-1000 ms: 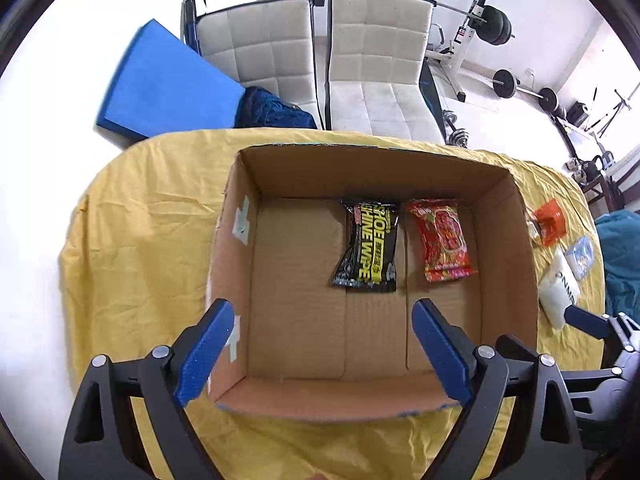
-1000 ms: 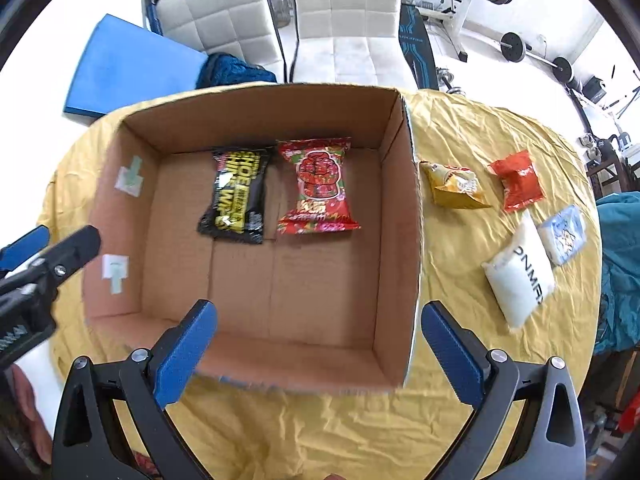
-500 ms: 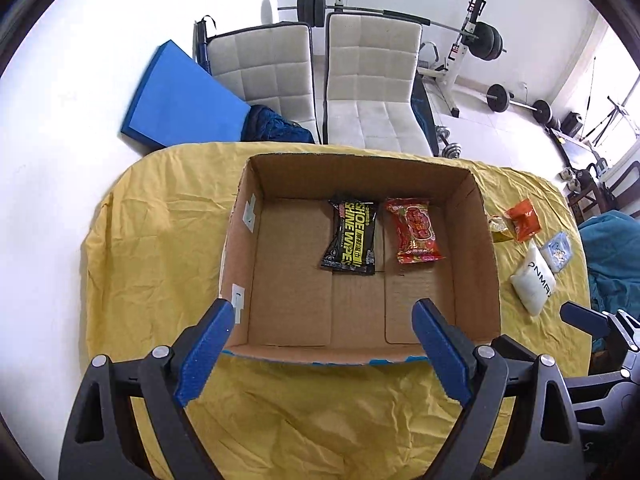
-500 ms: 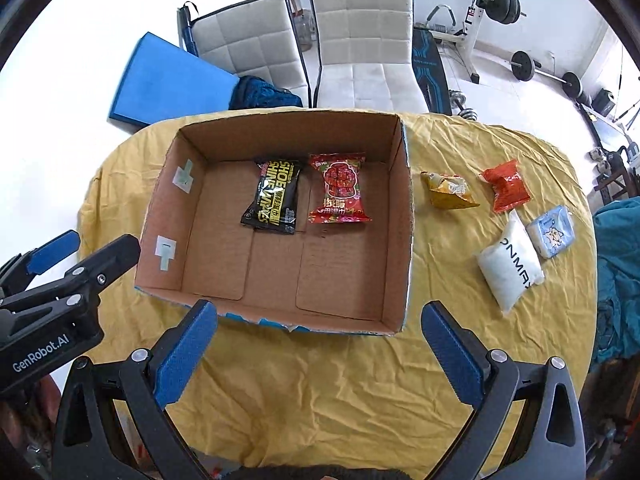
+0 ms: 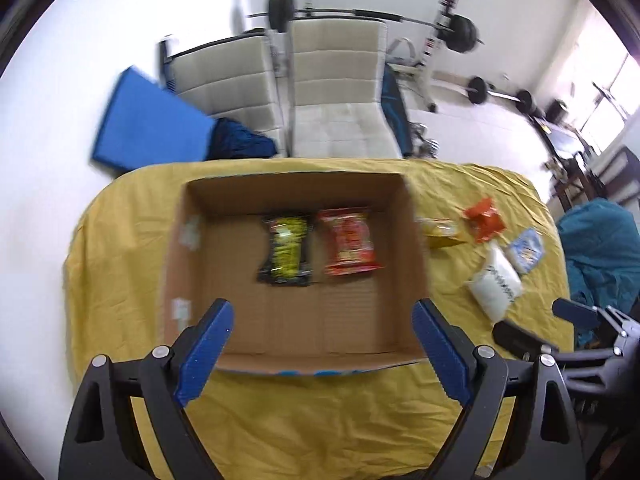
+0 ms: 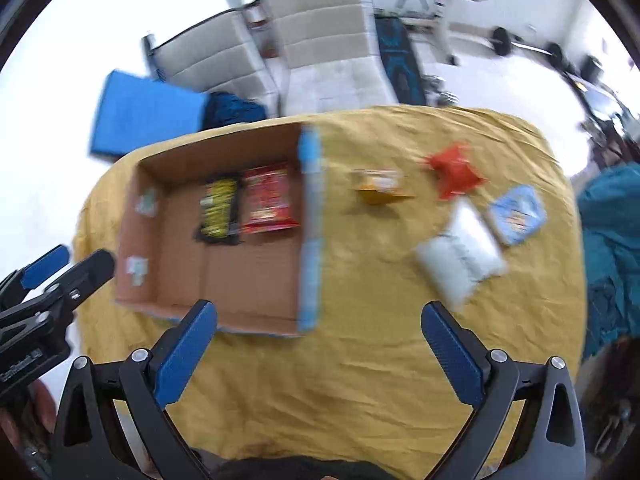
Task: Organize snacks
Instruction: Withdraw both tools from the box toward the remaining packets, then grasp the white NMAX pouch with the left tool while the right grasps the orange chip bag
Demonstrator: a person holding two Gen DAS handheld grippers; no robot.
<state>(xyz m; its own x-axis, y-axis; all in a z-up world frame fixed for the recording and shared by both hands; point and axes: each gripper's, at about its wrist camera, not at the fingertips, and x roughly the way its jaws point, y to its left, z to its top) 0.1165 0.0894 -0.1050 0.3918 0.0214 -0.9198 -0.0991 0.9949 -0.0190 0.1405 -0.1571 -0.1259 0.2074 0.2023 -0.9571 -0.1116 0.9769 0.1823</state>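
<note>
An open cardboard box (image 5: 200, 344) (image 6: 132, 236) sits on a yellow-clothed table. Inside lie a black-and-yellow packet (image 5: 286, 250) (image 6: 218, 212) and a red packet (image 5: 348, 242) (image 6: 267, 198), side by side. To the right of the box rest a yellow snack (image 6: 378, 186), an orange-red pouch (image 6: 454, 172), a white bag (image 6: 460, 258) and a light blue packet (image 6: 516, 214). My left gripper (image 5: 322, 338) hangs open above the box's near edge, empty. My right gripper (image 6: 318, 342) is open and empty over the cloth by the box's near right corner.
Two pale padded chairs (image 5: 336, 92) stand behind the table, with a blue mat (image 5: 144, 128) leaning at the left. Weight equipment (image 5: 460, 32) fills the back. A teal cloth (image 6: 612, 240) lies off the table's right edge.
Both grippers have pulled back and up from the box. The right view has swung rightward toward the loose snacks. Both stay open and empty.
</note>
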